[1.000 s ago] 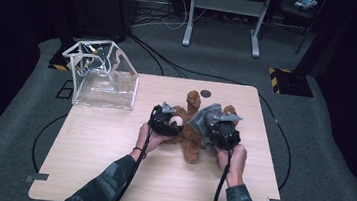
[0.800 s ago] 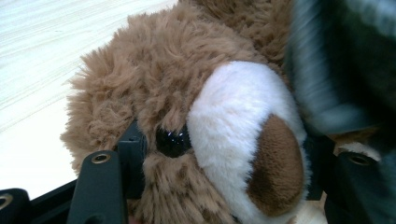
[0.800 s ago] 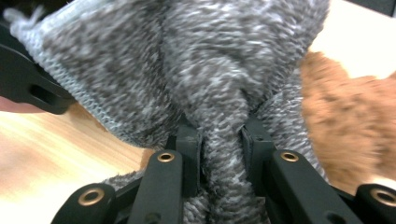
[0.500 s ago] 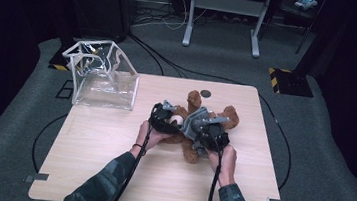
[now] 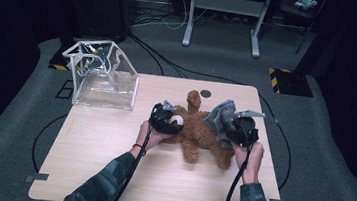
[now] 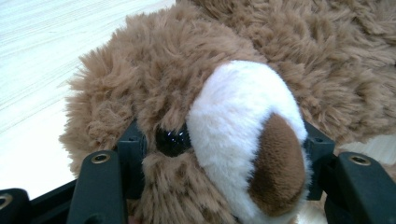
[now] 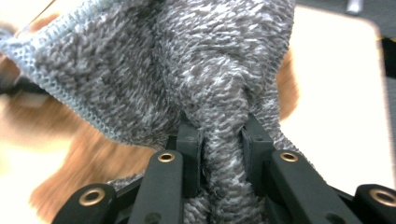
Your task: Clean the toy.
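A brown plush bear (image 5: 198, 134) lies on its back in the middle of the wooden table (image 5: 108, 173). My left gripper (image 5: 167, 120) is shut on the bear's head. In the left gripper view the pads (image 6: 133, 142) press into the fur either side of the white muzzle (image 6: 233, 116). My right gripper (image 5: 238, 128) is at the bear's right side, shut on a bunched fold of a grey knitted garment (image 5: 220, 116). In the right gripper view the knit (image 7: 187, 56) is pinched between the jaws of that gripper (image 7: 219, 135) and hangs over the bear's body.
A clear plastic bag with white trim (image 5: 100, 80) stands open at the table's back left. A small dark disc (image 5: 206, 93) lies near the back edge behind the bear. A metal stand (image 5: 223, 14) is on the carpet beyond the table.
The right gripper first moved in toward the bear's middle, then pulled out to the right and slightly up with the grey knit. The left gripper and the bear's head kept still.
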Motion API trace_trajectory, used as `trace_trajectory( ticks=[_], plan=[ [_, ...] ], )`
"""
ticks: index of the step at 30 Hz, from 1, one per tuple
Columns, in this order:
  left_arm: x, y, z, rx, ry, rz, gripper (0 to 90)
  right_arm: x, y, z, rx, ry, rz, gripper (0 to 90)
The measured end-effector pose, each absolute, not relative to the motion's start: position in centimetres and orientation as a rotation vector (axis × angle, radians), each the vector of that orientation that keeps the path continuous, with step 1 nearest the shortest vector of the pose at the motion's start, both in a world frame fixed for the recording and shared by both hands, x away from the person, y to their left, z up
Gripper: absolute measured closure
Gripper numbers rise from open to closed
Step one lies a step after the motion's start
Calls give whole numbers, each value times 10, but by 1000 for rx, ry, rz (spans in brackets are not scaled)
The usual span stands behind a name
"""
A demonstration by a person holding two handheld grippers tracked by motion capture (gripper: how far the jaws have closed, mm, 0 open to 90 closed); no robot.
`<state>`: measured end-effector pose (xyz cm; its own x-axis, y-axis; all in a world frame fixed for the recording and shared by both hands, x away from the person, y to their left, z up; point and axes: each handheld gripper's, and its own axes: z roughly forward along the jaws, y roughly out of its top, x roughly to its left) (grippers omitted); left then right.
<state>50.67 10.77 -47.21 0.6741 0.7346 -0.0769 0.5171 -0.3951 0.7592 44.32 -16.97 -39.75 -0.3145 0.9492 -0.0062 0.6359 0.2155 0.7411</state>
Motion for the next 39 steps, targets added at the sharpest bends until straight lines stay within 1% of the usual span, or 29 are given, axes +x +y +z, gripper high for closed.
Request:
trace_trajectory(
  ticks=[2, 4, 5, 8, 12, 15, 18, 20, 21, 22, 27, 31, 33, 36, 39],
  plan=[
    [507, 108, -472, 2086, 960, 346, 379, 462, -173, -393, 1471, 2015, 908, 739],
    [506, 108, -472, 2087, 960, 345, 379, 477, -169, -399, 1482, 2036, 875, 739],
    [506, 108, -472, 2086, 957, 345, 379, 488, -166, -406, 1481, 2059, 833, 739],
    [506, 108, -472, 2084, 955, 344, 379, 506, -166, -423, 1516, 2065, 771, 742],
    [507, 109, -473, 2083, 951, 343, 379, 519, -182, -433, 1600, 1982, 669, 743],
    [506, 108, -472, 2085, 952, 344, 379, 529, -206, -445, 1713, 1932, 561, 742],
    [506, 109, -473, 2082, 955, 346, 379, 525, -224, -447, 1772, 1906, 598, 741],
    [506, 109, -473, 2082, 956, 346, 378, 514, -229, -441, 1769, 1893, 659, 740],
    [506, 109, -473, 2082, 956, 346, 379, 514, -229, -441, 1769, 1893, 659, 740],
    [506, 108, -473, 2080, 956, 346, 378, 497, -226, -429, 1723, 1893, 749, 739],
    [506, 108, -473, 2081, 956, 347, 378, 476, -206, -413, 1600, 1966, 903, 739],
    [506, 109, -472, 2080, 956, 343, 377, 484, -182, -423, 1559, 2063, 870, 738],
    [506, 109, -473, 2077, 957, 338, 376, 494, -180, -433, 1556, 2069, 812, 739],
    [506, 109, -473, 2071, 956, 344, 376, 513, -194, -450, 1656, 2015, 706, 739],
    [505, 110, -473, 2073, 955, 341, 375, 519, -210, -461, 1726, 1983, 605, 736]
  ],
)
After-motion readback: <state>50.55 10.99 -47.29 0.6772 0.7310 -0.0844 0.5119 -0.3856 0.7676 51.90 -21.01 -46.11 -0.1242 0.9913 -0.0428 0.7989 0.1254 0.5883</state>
